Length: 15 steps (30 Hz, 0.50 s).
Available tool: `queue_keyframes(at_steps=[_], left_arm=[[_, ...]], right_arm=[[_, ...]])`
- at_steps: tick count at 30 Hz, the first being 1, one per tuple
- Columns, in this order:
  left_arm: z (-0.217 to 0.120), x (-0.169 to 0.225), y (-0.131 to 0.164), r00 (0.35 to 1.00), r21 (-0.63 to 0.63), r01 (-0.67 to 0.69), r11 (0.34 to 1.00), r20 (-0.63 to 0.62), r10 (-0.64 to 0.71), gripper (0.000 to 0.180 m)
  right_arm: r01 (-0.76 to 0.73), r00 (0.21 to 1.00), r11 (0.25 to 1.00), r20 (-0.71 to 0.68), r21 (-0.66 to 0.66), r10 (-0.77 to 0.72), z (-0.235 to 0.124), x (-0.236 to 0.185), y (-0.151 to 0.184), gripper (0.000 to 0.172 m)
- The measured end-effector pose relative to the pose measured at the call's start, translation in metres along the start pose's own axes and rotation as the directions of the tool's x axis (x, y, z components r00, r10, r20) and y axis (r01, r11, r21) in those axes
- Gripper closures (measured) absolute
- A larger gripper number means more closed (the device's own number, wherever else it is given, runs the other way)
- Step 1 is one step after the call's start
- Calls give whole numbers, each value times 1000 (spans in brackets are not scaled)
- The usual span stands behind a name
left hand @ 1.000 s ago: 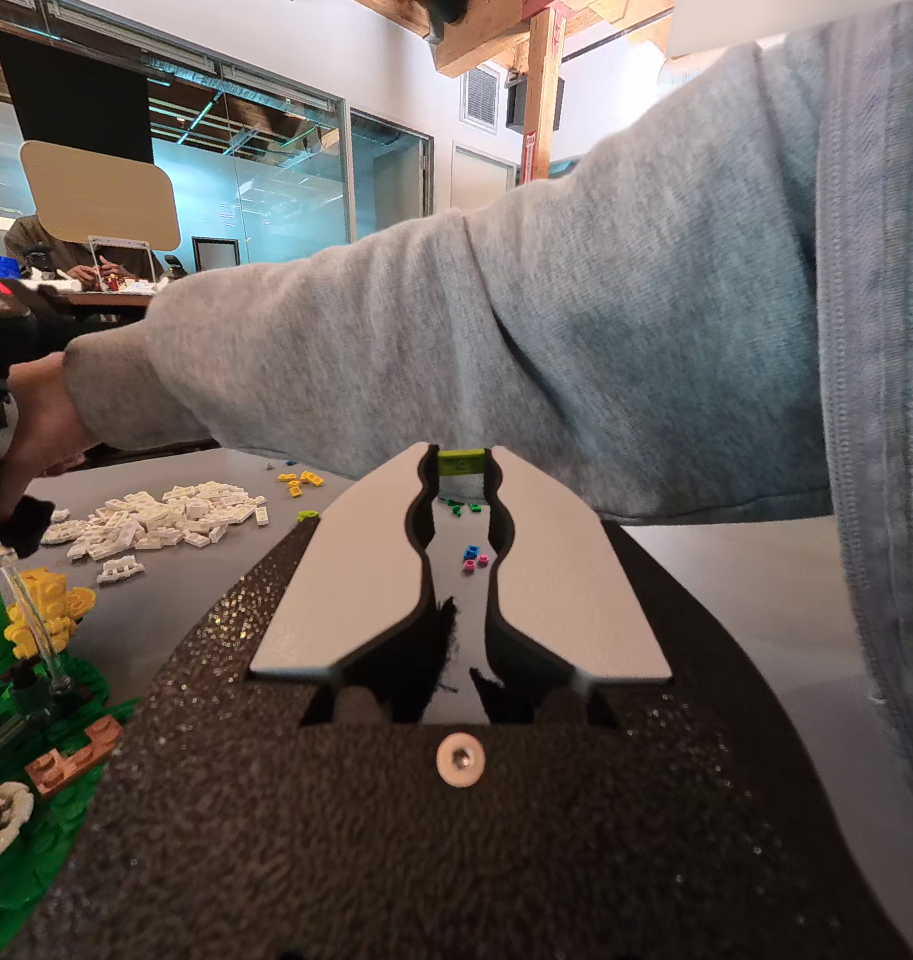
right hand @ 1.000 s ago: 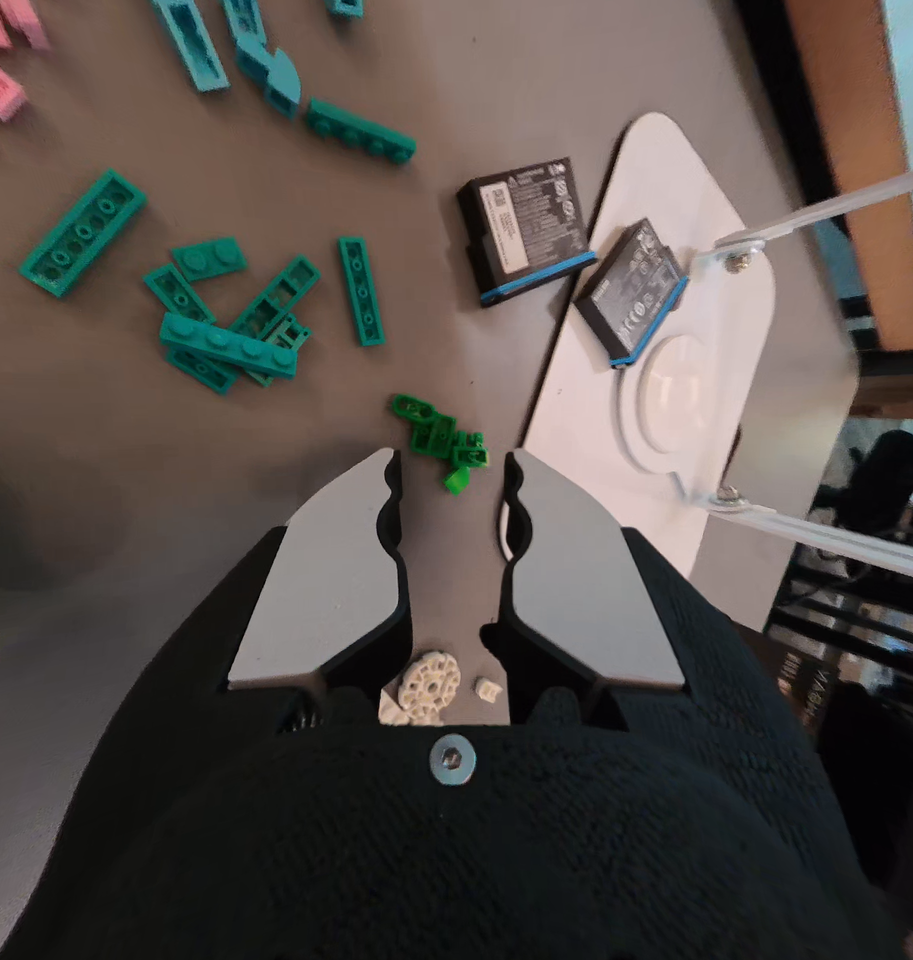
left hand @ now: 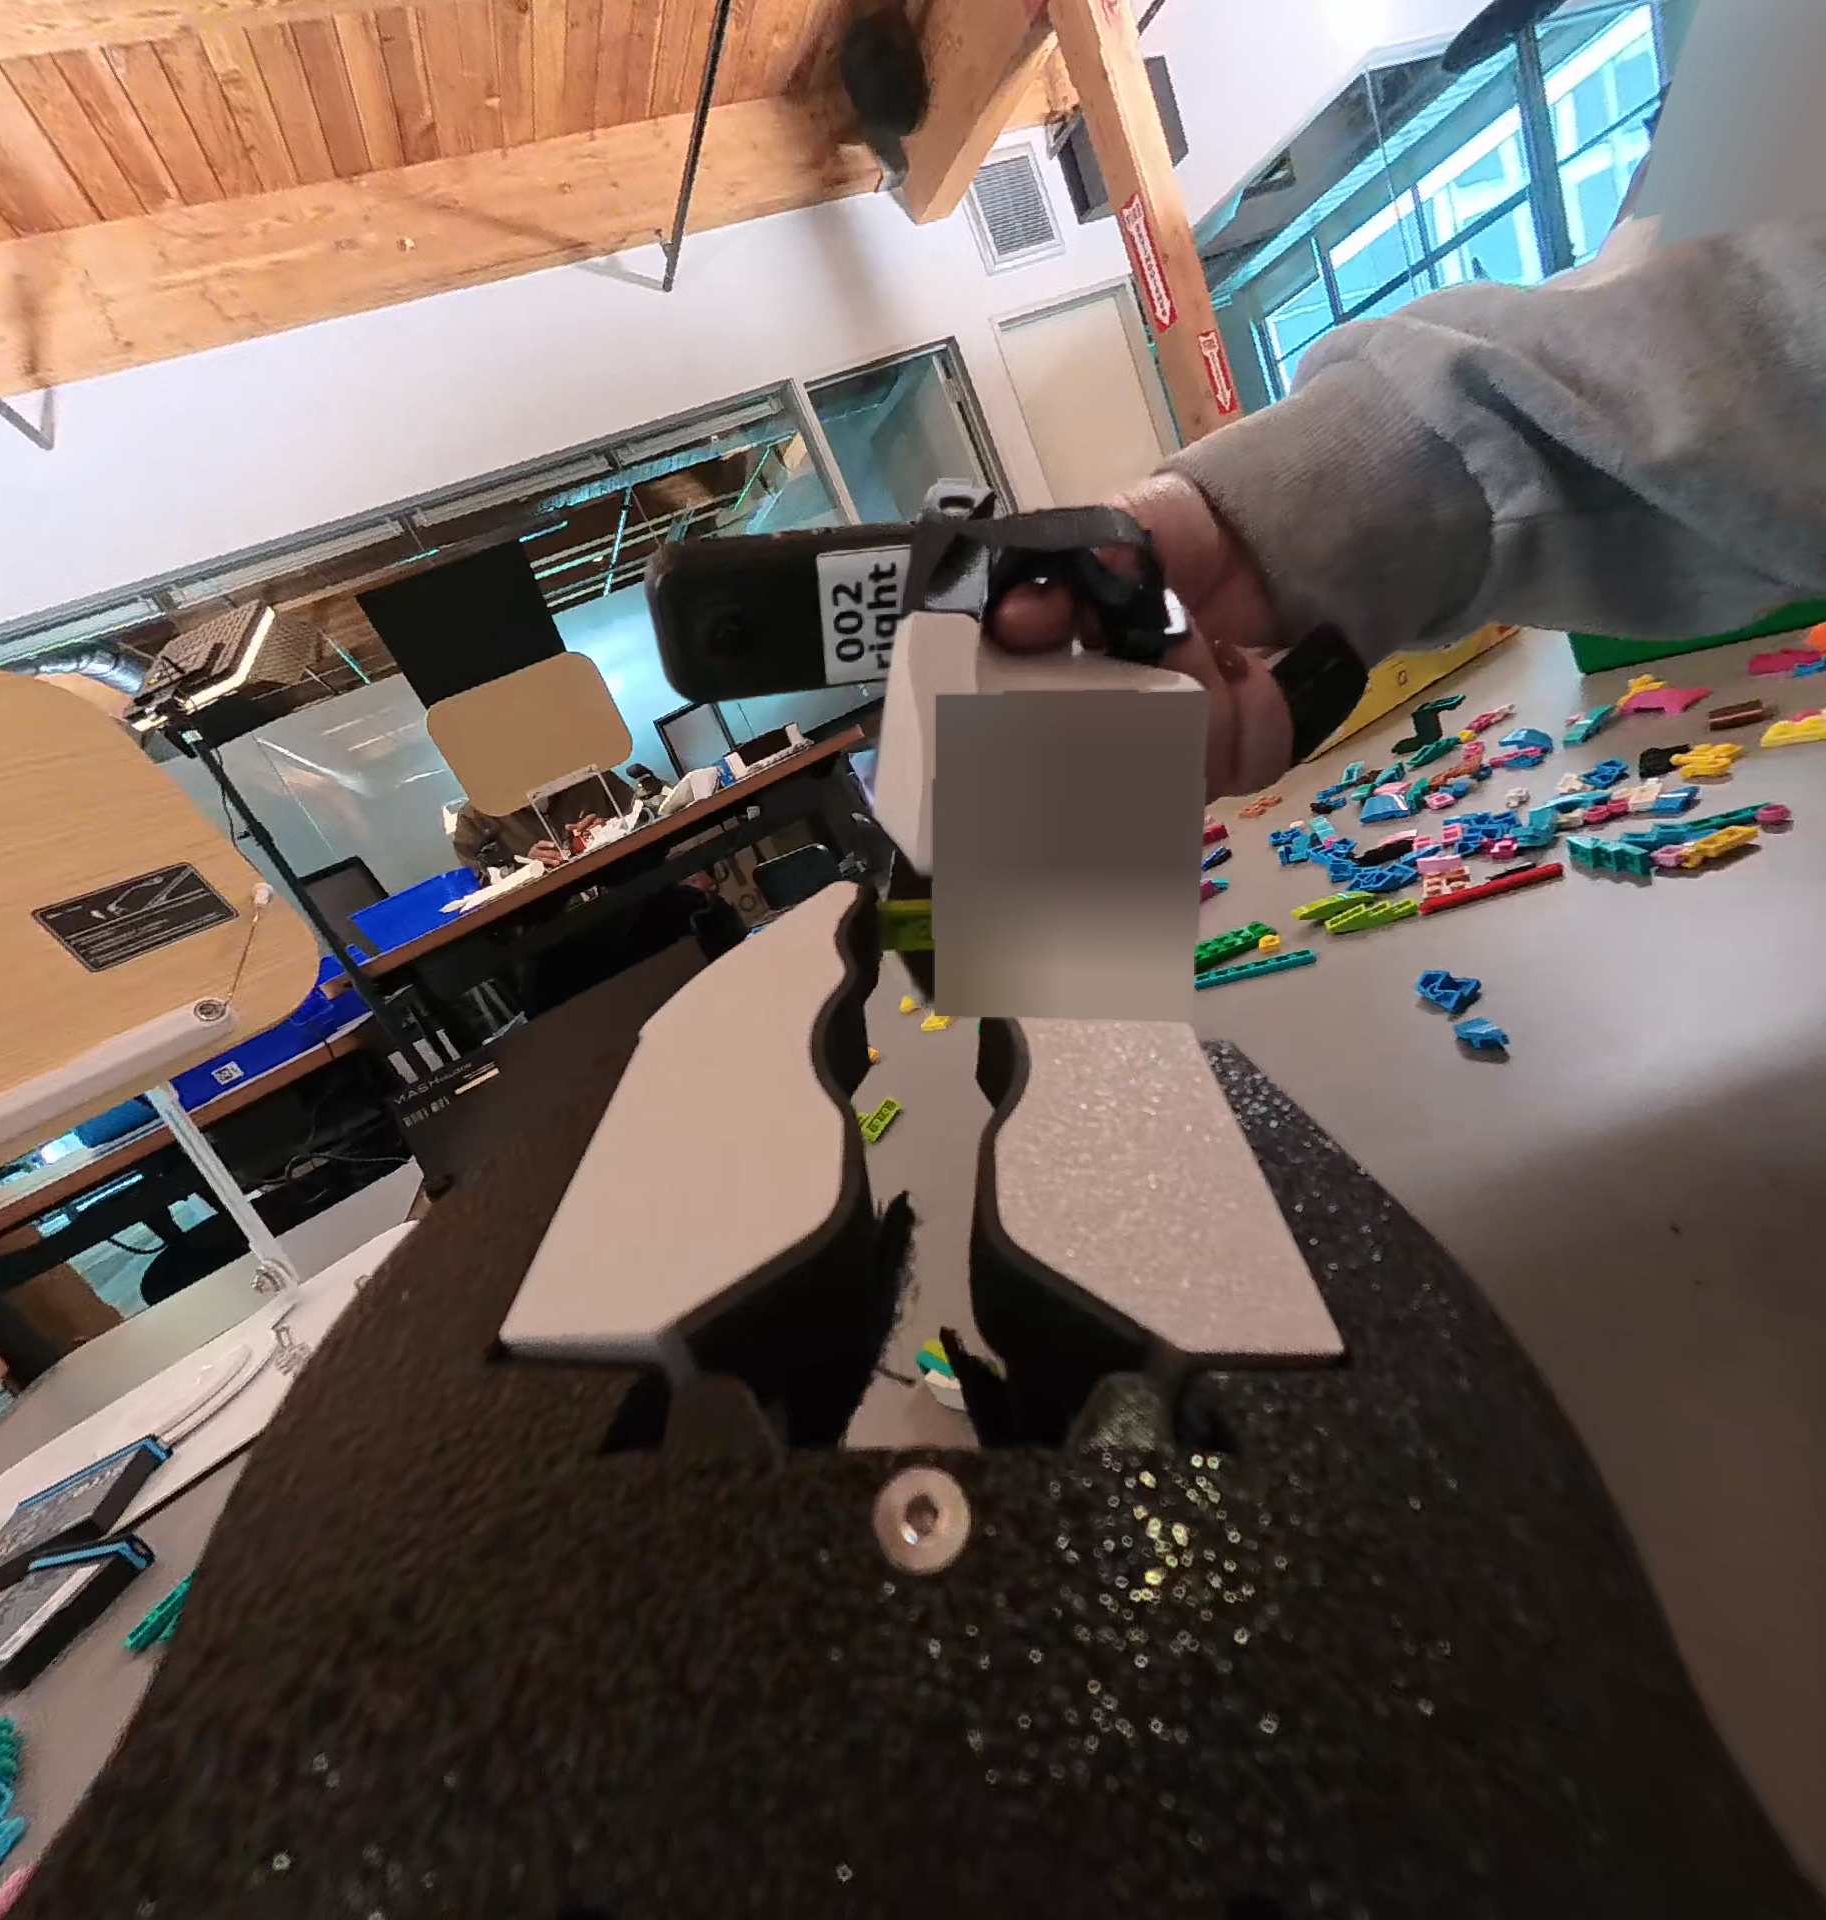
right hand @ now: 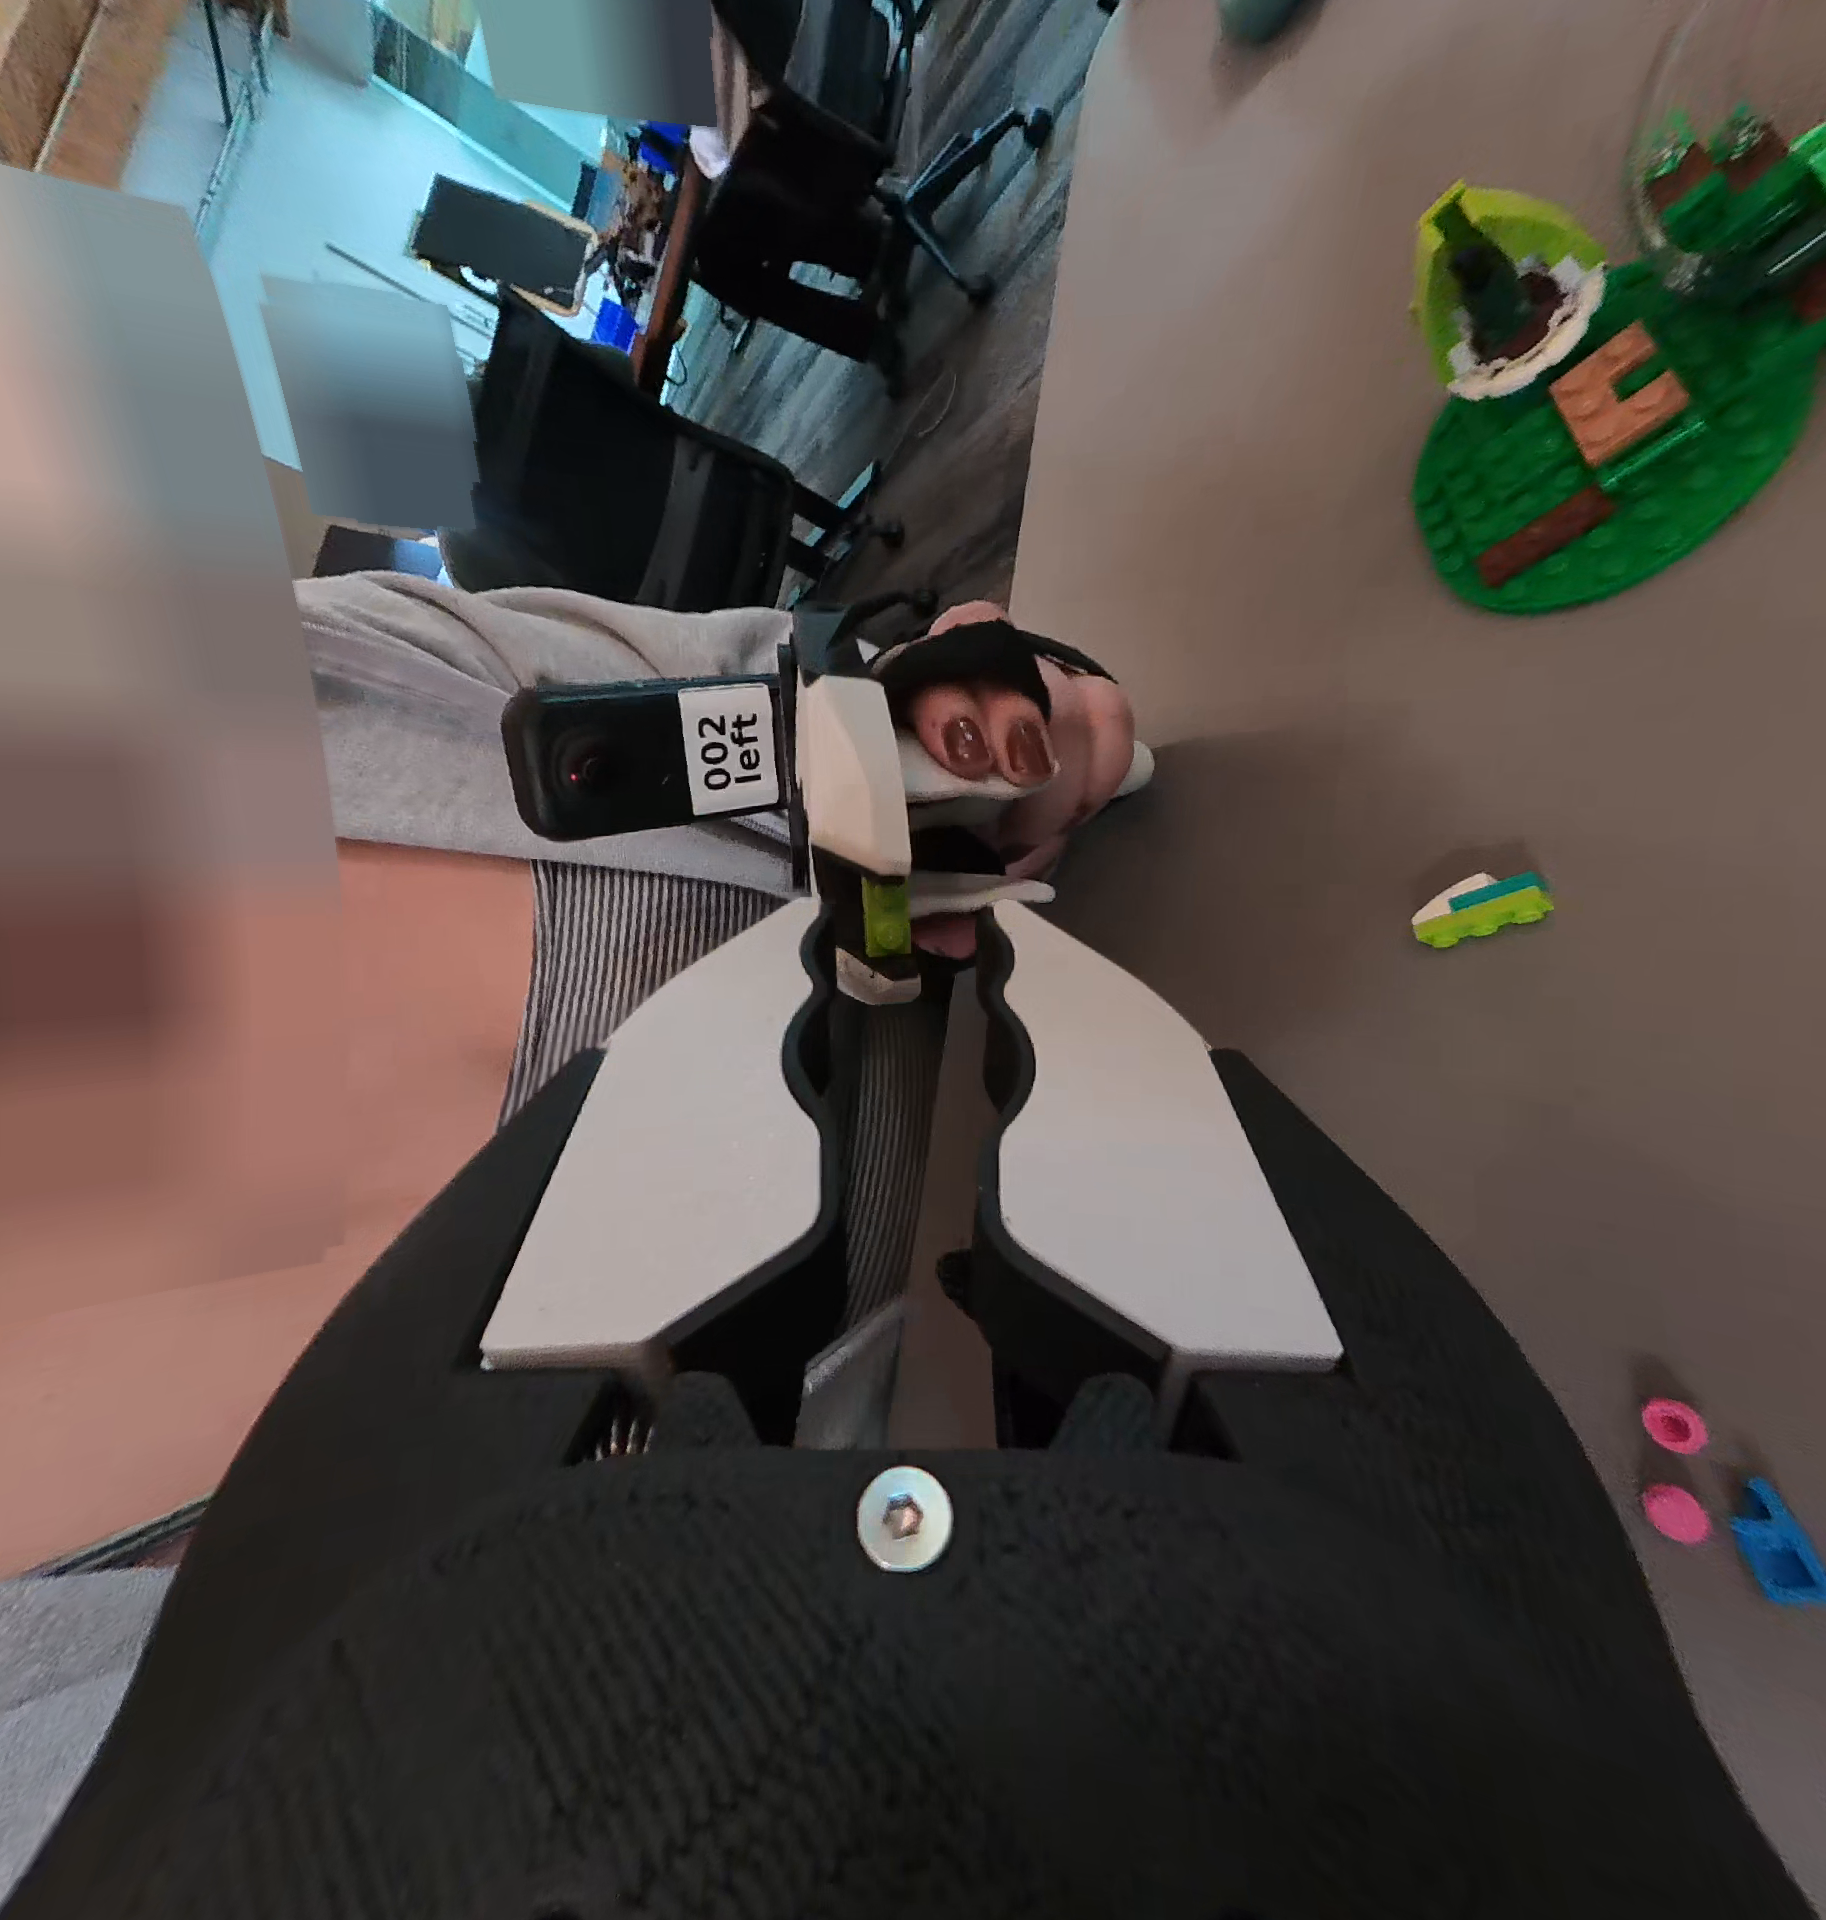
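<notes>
In the right wrist view, the left gripper [right hand: 881, 904] comes in from 9 o'clock. It is clenched on a small lime green plastic brick [right hand: 885, 916]. The right gripper [right hand: 904, 935] sits loose around that brick, with a gap on its 3 o'clock side. On the grey table [right hand: 1304, 1091], a little white, teal and lime brick car [right hand: 1480, 906] lies at 3 o'clock, and a round green brick garden [right hand: 1574, 499] at 1 o'clock

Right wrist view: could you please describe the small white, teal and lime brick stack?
Start at the round green brick baseplate, upper right on the grey table. Below it, alone, lies the stack: three layered colours, unlike the plain pink discs and blue piece lower down.
</notes>
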<state>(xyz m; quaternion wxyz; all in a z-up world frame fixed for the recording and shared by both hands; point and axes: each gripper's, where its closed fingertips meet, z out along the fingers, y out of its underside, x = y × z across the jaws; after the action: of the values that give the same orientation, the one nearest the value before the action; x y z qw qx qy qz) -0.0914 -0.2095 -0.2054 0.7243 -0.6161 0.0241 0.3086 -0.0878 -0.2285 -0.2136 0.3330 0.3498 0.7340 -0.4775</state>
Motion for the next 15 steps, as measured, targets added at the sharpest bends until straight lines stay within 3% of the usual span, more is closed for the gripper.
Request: queue_keyframes(at_steps=[2,5,7,8,9,11,13,15], left_arm=[[0,2,0,1000,-1,0,1000,-9,0,164],[3,-4,5,998,-28,57,998,25,-56,159],[2,-15,10,991,-45,103,994,85,-99,147],[1,-19,13,987,-58,133,989,100,-127,145],[1,-24,18,981,-86,158,984,125,-147,145],[1,-31,31,971,-147,197,969,165,-172,145],[1,-33,34,967,-164,215,963,174,-186,146],[0,-33,34,967,-160,211,964,175,-183,149]], right_arm=[[20,1000,999,25,-26,-19,2,-3,3,165],[93,995,995,-22,-38,-94,0,3,1,165],[160,974,986,-153,-42,-165,-13,26,-9,165],[191,938,981,-288,-44,-195,-27,51,-18,165],[222,858,973,-460,-69,-228,-46,84,-27,165],[271,600,939,-725,-213,-338,-91,144,-37,165],[277,410,892,-796,-356,-445,-116,178,-41,165],[264,341,854,-785,-448,-518,-120,194,-41,165]])
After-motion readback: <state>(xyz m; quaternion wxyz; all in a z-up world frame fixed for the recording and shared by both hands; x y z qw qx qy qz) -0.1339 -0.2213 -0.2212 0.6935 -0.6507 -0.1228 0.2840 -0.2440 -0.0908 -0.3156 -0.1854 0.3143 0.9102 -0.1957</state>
